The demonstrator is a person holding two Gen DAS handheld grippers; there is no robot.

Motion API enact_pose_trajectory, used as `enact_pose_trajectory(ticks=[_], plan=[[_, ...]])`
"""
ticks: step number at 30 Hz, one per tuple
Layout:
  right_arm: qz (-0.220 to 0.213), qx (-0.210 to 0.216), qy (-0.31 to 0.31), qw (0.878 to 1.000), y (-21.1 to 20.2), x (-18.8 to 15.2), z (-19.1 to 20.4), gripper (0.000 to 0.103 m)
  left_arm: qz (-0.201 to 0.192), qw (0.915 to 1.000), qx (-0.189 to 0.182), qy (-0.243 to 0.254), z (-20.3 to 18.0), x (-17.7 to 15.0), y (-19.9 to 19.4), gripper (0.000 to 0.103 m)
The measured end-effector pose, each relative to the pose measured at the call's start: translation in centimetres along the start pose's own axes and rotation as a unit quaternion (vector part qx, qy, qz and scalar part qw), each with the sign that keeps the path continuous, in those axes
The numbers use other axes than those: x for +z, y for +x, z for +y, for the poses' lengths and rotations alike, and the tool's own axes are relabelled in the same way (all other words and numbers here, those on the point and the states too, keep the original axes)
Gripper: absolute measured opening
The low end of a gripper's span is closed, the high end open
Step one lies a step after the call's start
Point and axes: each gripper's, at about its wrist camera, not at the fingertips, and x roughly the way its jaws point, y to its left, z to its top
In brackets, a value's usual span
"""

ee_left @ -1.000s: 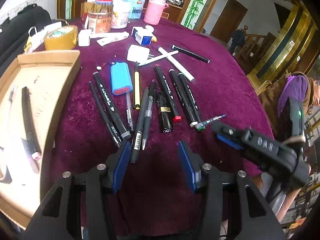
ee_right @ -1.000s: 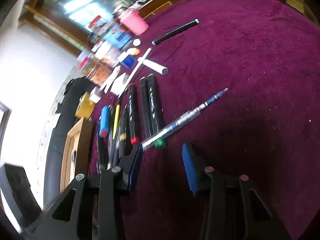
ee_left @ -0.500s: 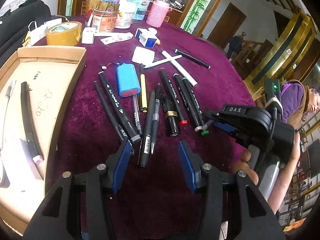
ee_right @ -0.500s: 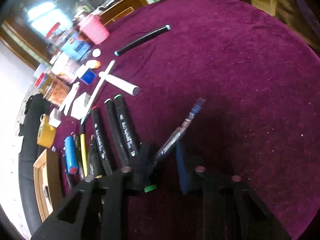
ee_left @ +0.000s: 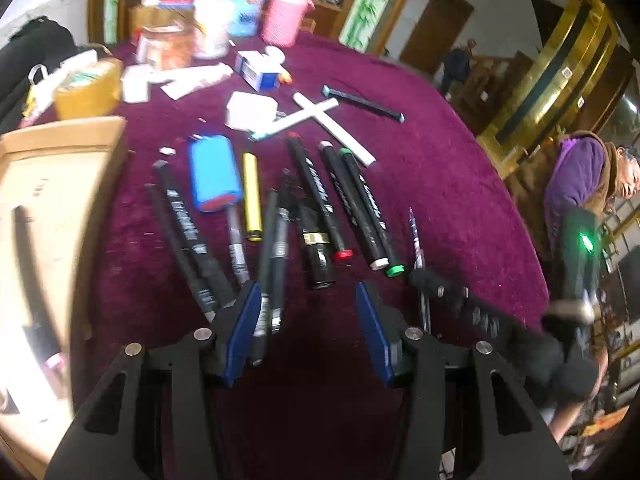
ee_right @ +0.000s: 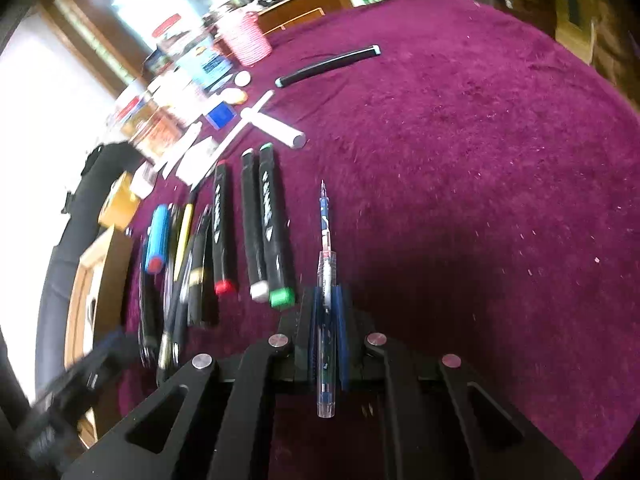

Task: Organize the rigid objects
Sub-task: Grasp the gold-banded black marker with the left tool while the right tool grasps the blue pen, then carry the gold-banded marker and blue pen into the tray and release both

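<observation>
R gripper point(ee_right: 326, 312): jaws just closed, now clamped on clear blue pen point(ee_right: 325, 240), tip pointing far, just right of green-capped marker point(ee_right: 276, 232) | L gripper point(ee_left: 308, 320): jaws apart, nothing held, over near ends of pen/marker row on purple cloth point(ee_left: 440, 168) | cardboard tray point(ee_left: 60, 184): far left of row

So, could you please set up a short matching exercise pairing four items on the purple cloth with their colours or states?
Items:
1. battery pack
2. clear pen
3. left tool
4. woven cup

Descriptions:
A. pink
B. open, nothing between its pads
C. blue with a red end
D. clamped in the right tool

Pairs: 1-C, 2-D, 3-B, 4-A
</observation>
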Motion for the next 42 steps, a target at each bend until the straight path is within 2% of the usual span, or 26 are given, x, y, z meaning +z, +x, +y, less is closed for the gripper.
enact_pose_trajectory(ticks=[2,5,10,15,19,25,28,30,33,36,38,42], plan=[[-0.001,0.004,-0.016,1.0,-0.2,-0.8,0.4,0.008,0.012,0.9998,0.006,0.013,-0.9,0.7,1.4,0.041],[-0.01,0.005,-0.034,0.999,-0.6,-1.6,0.7,0.008,0.024,0.9993,0.018,0.021,-1.7,1.6,3.1,0.023],[-0.009,0.026,-0.029,0.999,-0.3,-1.4,0.2,0.008,0.048,0.9973,0.045,0.031,-2.1,2.7,5.1,0.023],[-0.005,0.036,-0.033,0.999,-0.3,-1.3,0.0,0.008,0.065,0.9963,0.046,0.03,-2.1,3.2,6.4,0.023],[-0.003,0.05,-0.025,0.998,-0.4,-1.3,-0.5,0.008,0.061,0.996,0.059,0.027,-2.2,2.8,6.0,0.016],[-0.003,0.031,-0.049,0.998,-0.4,-1.5,0.3,0.008,0.064,0.9964,0.055,0.006,-1.3,1.8,5.7,0.017],[-0.004,0.013,-0.068,0.998,-0.3,-1.5,1.0,0.008,0.057,0.9949,0.077,0.032,-2.2,2.0,6.0,0.016],[0.003,0.016,-0.066,0.998,-0.3,-1.3,0.8,0.008,0.053,0.9956,0.073,0.027,-2.1,1.7,5.6,0.015],[0.001,0.034,-0.035,0.999,-1.0,-0.7,-0.4,0.008,0.043,0.9974,0.058,0.0,-0.8,0.9,3.9,0.015],[-0.023,0.048,-0.037,0.998,-2.8,0.2,0.3,0.008,0.013,0.9994,0.023,-0.025,0.3,-0.4,-0.2,0.015],[-0.038,0.074,-0.055,0.995,-4.0,0.9,2.2,0.008,-0.008,0.999,0.001,-0.045,1.6,-0.9,-3.4,0.015],[-0.047,0.131,-0.106,0.985,-5.1,1.8,8.2,0.008,-0.045,0.9958,-0.002,-0.08,5.0,-1.0,-9.7,0.015]])
